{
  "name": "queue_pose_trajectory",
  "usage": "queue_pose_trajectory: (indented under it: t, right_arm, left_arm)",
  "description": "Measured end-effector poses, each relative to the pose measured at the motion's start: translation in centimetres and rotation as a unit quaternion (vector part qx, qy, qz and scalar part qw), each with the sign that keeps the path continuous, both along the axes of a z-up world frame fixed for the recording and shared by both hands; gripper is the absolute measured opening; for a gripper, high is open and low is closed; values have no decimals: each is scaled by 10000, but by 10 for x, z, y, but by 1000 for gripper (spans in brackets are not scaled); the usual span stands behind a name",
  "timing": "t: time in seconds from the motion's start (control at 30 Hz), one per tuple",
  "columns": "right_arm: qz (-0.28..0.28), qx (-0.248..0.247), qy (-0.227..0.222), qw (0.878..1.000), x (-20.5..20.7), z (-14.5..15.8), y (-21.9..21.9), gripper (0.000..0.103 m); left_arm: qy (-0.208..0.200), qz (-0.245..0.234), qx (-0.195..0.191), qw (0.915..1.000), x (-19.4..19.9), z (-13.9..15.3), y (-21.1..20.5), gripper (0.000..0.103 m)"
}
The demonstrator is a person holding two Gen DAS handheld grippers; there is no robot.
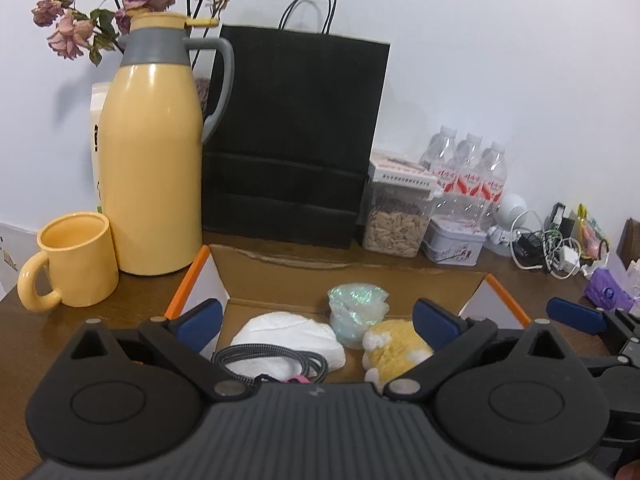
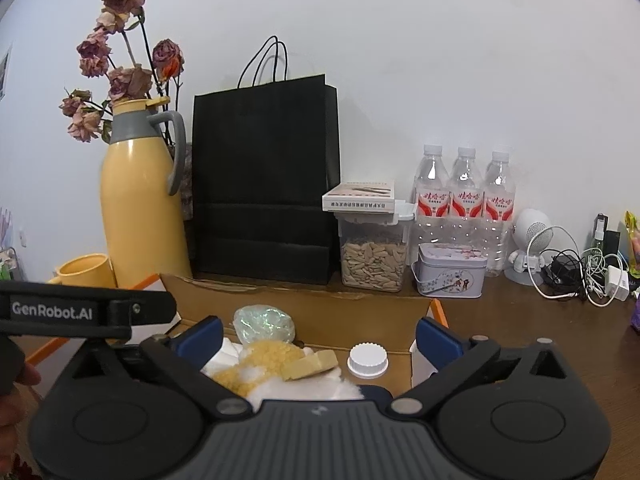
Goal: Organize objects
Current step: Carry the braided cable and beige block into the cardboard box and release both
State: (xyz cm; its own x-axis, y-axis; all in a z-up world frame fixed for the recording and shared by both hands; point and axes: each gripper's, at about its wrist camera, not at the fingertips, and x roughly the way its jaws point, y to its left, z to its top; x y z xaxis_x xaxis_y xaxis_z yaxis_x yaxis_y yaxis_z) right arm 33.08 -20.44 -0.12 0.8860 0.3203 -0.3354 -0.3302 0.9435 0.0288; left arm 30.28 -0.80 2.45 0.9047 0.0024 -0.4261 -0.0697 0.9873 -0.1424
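Both grippers, left gripper [image 1: 318, 322] and right gripper [image 2: 320, 338], hover with fingers apart, empty, over the cardboard box [image 1: 280, 276]; plush toy [image 1: 396, 346] judged light, soft, best pinched mid-body.

1. Both pictures are bright, with soft, even light on the white wall [image 1: 480, 60].
2. The yellow jug [image 1: 150, 152] has a shiny streak down its front and throws a soft grey shadow to its left.
3. The black bag [image 2: 264, 184] looks very dark, so its folds are hard to see.
4. The edges bend round, and the corners go dark.
5. Small far things, like the wires [image 2: 580, 276], look a bit fuzzy.
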Motion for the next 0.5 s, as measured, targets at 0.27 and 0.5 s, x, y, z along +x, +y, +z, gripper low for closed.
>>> queue_pose_trajectory:
  t: [0.27, 0.5]
  right_arm:
    - [24, -140, -19, 9999, -17, 10, 0, 103]
    - [90, -101, -68, 9999, -40, 17, -4, 103]
  left_arm:
    - [-199, -26, 16, 9998, -22, 15, -6, 103]
    - [-255, -19, -2, 9997, -50, 23, -6, 103]
